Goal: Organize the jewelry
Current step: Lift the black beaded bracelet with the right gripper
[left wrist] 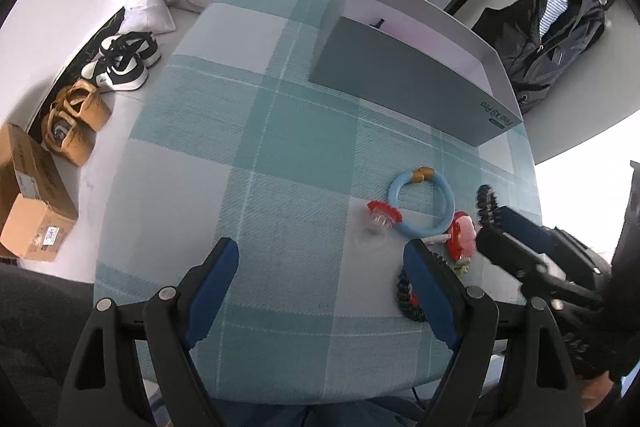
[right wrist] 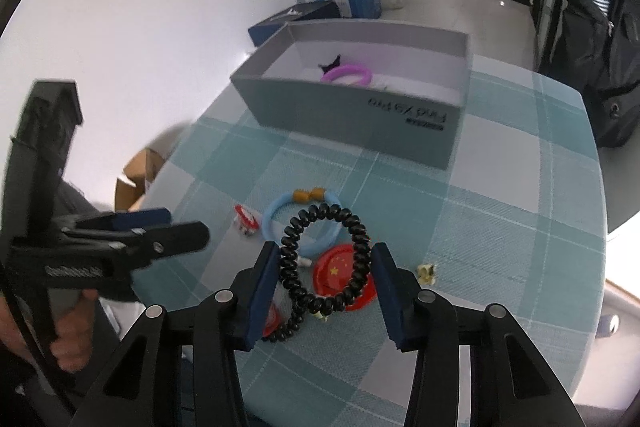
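In the right wrist view my right gripper [right wrist: 326,259] holds a black beaded bracelet [right wrist: 352,227] between its blue pads, lifted above the checked tablecloth. Below it lie a light blue ring bracelet [right wrist: 272,219], a red round badge [right wrist: 340,271], a small red ring [right wrist: 246,217] and a second black beaded piece [right wrist: 286,329]. The grey box [right wrist: 360,115] stands behind with a purple bracelet [right wrist: 348,75] inside. My left gripper [left wrist: 320,259] is open and empty over the cloth, left of the blue ring bracelet [left wrist: 422,203] and red ring [left wrist: 384,213].
The round table's cloth [left wrist: 240,167] drops off at the left and front edges. Shoes [left wrist: 120,61] and cardboard boxes [left wrist: 32,211] sit on the floor to the left. A dark backpack [left wrist: 560,39] stands at the right behind the table. A small yellow charm [right wrist: 426,273] lies on the cloth.
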